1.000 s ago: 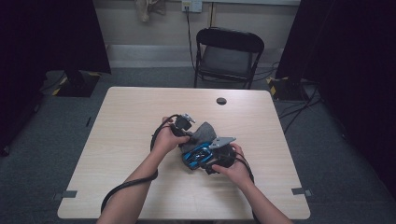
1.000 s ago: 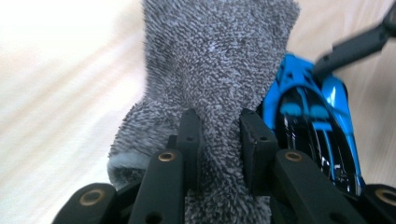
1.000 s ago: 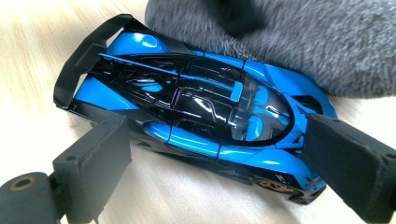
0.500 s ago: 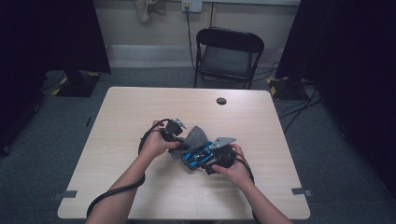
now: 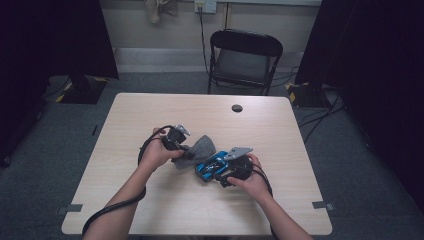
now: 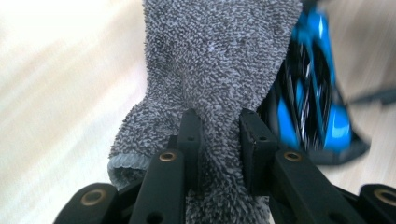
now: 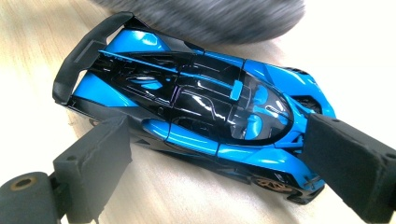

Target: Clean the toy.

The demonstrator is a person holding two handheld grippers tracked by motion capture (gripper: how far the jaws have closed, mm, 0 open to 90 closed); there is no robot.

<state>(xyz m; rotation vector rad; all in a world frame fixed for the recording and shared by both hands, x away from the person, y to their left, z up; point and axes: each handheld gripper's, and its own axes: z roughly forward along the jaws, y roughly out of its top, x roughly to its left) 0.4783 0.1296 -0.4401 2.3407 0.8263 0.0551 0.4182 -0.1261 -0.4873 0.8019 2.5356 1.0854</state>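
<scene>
The pale wooden counter (image 5: pixel 150 210) carries the whole job, and behind it stands one black folding chair (image 5: pixel 244 60) on the grey floor. On the counter there is one small dark round disc (image 5: pixel 237 108) near the far edge, well apart from the work.

The work in hand looks like wiping or uncovering the toy: one grey fuzzy terry sock (image 6: pixel 215 70) is pinched at its gathered end between the jaws of the left claw (image 6: pixel 218 135), which are clamped tight on the fabric. In the high view the sock (image 5: pixel 200 148) lies draped between the two hands, its far end touching the tail of the one blue and black model racing car (image 7: pixel 196 109).

The car (image 5: pixel 212 165) sits on the counter near the middle, just in front of the person's right hand. The right claw (image 7: pixel 212 158) straddles it lengthwise, one pad against the rear by the wing, the other at the nose; I judge it clamped on the car, steadying it.

The next move, I judge, calls for drawing the sock clear of, or across, the car body while the right claw keeps the toy from sliding
</scene>
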